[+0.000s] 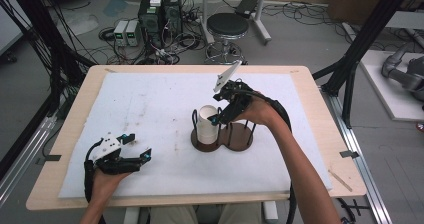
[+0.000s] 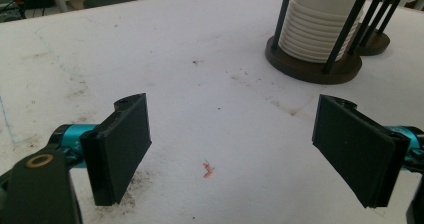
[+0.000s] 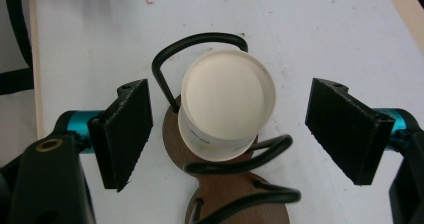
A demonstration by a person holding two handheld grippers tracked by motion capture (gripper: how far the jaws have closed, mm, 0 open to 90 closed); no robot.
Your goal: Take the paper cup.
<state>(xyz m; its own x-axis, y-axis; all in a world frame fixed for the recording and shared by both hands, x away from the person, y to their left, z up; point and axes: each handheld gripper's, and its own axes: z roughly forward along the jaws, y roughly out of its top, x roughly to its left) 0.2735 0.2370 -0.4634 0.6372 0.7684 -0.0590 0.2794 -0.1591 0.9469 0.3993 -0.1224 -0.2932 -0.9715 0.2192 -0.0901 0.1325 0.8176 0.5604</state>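
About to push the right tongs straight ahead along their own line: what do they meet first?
The right tongs are open and aimed down at the stack of paper cups in the wire cup holder. The top cup's flat white end looks first in line, though depth is unclear.

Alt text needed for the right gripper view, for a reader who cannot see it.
Seen from above, the right claw hangs open with its two black jaws on either side of a stack of upside-down white paper cups. The cups sit inside a black wire holder on a dark wooden base, which rests on a white table cover.
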